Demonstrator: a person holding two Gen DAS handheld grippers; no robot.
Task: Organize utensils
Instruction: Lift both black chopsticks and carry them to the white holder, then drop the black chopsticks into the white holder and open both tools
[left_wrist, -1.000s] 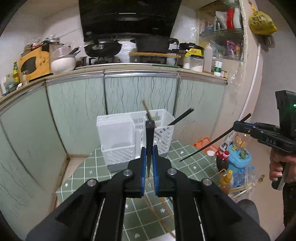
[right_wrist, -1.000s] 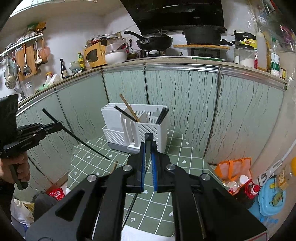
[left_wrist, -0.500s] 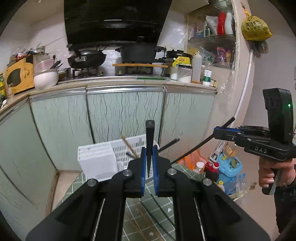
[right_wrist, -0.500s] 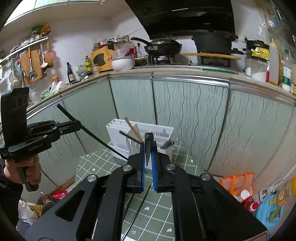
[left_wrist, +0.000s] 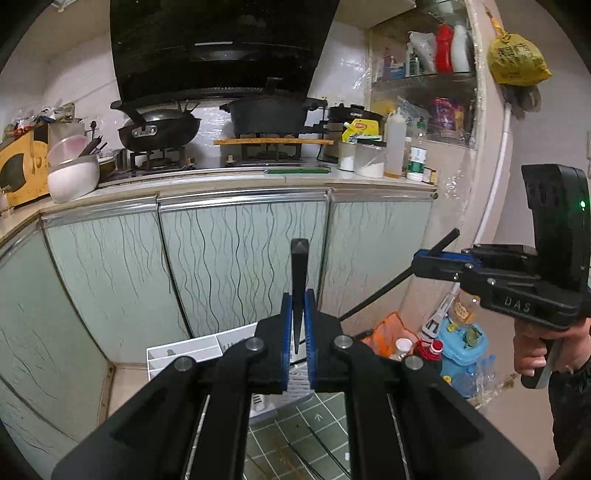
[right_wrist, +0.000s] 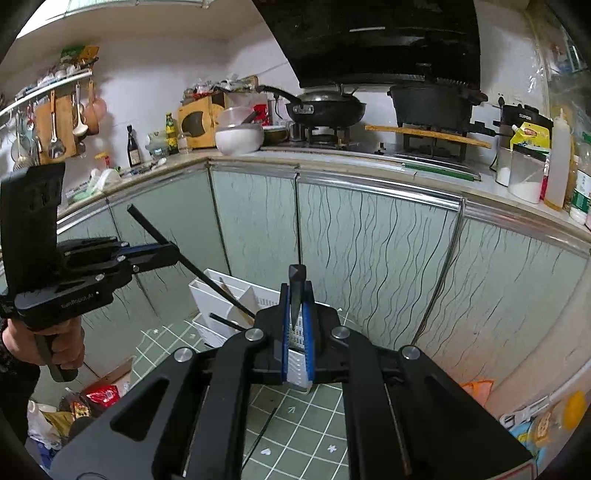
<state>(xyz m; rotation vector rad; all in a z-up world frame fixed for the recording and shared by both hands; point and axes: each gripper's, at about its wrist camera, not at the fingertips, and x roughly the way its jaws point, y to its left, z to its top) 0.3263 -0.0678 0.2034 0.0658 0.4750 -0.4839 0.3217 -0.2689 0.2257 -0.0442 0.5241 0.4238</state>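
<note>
My left gripper (left_wrist: 298, 300) is shut on a black chopstick (left_wrist: 299, 269) that stands up between its blue pads. The right gripper (right_wrist: 297, 295) grips another black chopstick (right_wrist: 296, 284) the same way. Each view shows the other gripper from the side: the right gripper (left_wrist: 424, 264) with its chopstick (left_wrist: 384, 293) slanting down to the left, the left gripper (right_wrist: 170, 254) with its chopstick (right_wrist: 199, 271) slanting down to the right. Below and ahead, a white utensil caddy (left_wrist: 184, 354) (right_wrist: 207, 291) on the green tiled table (right_wrist: 317, 424) holds a wooden chopstick (right_wrist: 231, 297) and a black one (right_wrist: 225, 320).
Loose chopsticks (left_wrist: 325, 450) lie on the table near me. Pale green cabinet doors (left_wrist: 240, 258) rise right behind the caddy, under a counter with a wok (left_wrist: 159, 127) and pot (left_wrist: 269, 114). An orange bag (left_wrist: 388, 328) and bottles (left_wrist: 461, 343) crowd the floor at the right. Hands hold both grips.
Both grippers have risen and drawn back with their chopsticks still held. The caddy has dropped lower in both views and is now partly hidden behind the fingers.
</note>
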